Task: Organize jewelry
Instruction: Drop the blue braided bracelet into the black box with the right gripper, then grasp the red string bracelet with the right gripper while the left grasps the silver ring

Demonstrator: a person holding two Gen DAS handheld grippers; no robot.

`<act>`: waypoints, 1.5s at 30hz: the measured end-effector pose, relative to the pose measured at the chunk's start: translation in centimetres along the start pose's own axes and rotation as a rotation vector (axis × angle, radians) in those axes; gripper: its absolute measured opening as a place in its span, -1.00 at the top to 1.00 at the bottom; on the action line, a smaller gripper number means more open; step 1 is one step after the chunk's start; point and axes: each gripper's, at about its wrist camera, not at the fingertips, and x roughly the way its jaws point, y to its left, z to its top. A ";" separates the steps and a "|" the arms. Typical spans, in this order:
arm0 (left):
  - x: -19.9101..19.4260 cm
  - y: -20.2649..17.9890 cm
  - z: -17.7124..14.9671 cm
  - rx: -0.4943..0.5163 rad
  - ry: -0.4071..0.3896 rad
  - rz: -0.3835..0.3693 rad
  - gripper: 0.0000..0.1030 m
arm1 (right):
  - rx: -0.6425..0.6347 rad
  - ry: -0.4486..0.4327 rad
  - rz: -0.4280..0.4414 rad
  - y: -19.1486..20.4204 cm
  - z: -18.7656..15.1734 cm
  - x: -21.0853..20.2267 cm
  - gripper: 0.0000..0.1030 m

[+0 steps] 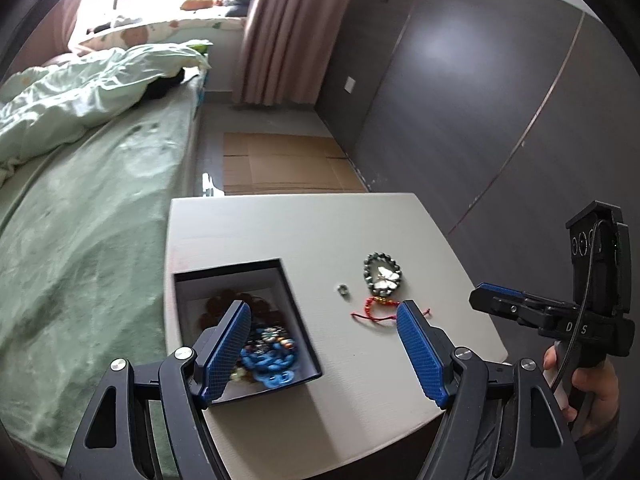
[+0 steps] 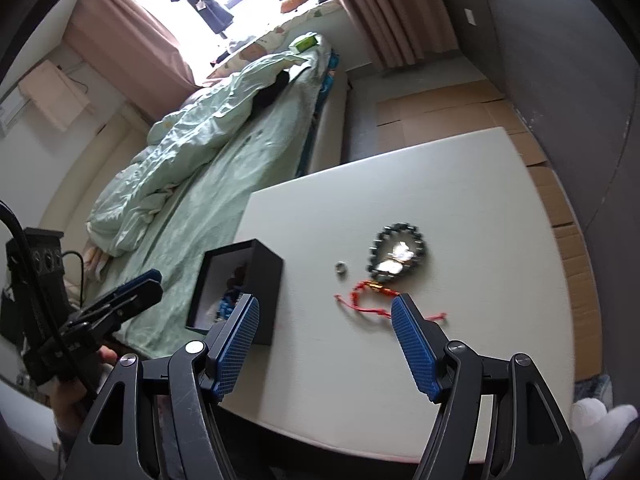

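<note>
On the white table (image 1: pixel 312 232) stands an open black box (image 1: pixel 294 296) with blue beads (image 1: pixel 270 366) and brown beads inside. Right of it lie a small silver ring (image 1: pixel 343 289), a dark bead bracelet with a butterfly piece (image 1: pixel 382 274) and a red string bracelet (image 1: pixel 374 312). My left gripper (image 1: pixel 323 312) is open and holds nothing; its left finger hangs over the box. My right gripper (image 2: pixel 325 304) is open and holds nothing, just short of the red string bracelet (image 2: pixel 372 300), with the ring (image 2: pixel 341 268) and the bead bracelet (image 2: pixel 400 252) beyond it.
A bed with a green sheet (image 1: pixel 92 240) runs along the table's left side. Flattened cardboard (image 1: pixel 280 164) covers the floor behind the table, and dark wardrobe doors (image 1: pixel 480 100) stand to the right. A person's hand (image 1: pixel 592 392) holds the right gripper (image 1: pixel 492 296).
</note>
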 end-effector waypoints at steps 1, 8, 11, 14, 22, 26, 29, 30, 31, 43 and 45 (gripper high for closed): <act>0.4 -0.4 0.1 0.006 0.007 0.000 -0.48 | -0.001 0.001 -0.007 -0.4 -0.1 -0.1 -0.34; 2.3 -2.4 0.3 0.041 0.034 0.009 -0.48 | 0.000 0.020 -0.048 -3.0 -1.1 0.8 -0.34; 2.8 -2.7 0.4 0.045 0.040 0.015 -0.48 | 0.020 0.036 -0.047 -3.9 -1.6 1.6 -0.30; 3.4 -2.8 0.6 0.044 0.048 0.016 -0.48 | 0.067 0.071 -0.008 -4.8 -1.9 3.2 -0.12; 4.0 -2.0 1.1 0.034 0.053 0.022 -0.48 | 0.145 0.133 -0.018 -6.1 -1.4 7.0 0.13; 4.2 -1.5 1.4 0.028 0.051 0.021 -0.48 | 0.147 0.147 -0.056 -6.2 -1.0 7.9 0.14; 4.3 -1.2 1.6 0.022 0.045 0.019 -0.48 | 0.135 0.159 -0.079 -5.8 -0.8 8.6 0.25; 4.3 -1.1 1.7 0.019 0.044 0.018 -0.48 | 0.131 0.165 -0.084 -5.7 -0.8 8.8 0.30; 4.4 -1.0 1.8 0.017 0.043 0.018 -0.48 | 0.122 0.174 -0.096 -5.4 -0.8 9.2 0.37; 5.7 -1.1 2.7 0.027 0.050 0.019 -0.48 | 0.053 0.128 -0.183 -5.6 -0.9 7.3 0.94; 6.2 -1.7 2.8 0.048 0.058 0.016 -0.48 | 0.064 0.104 -0.171 -6.0 -1.1 6.1 0.94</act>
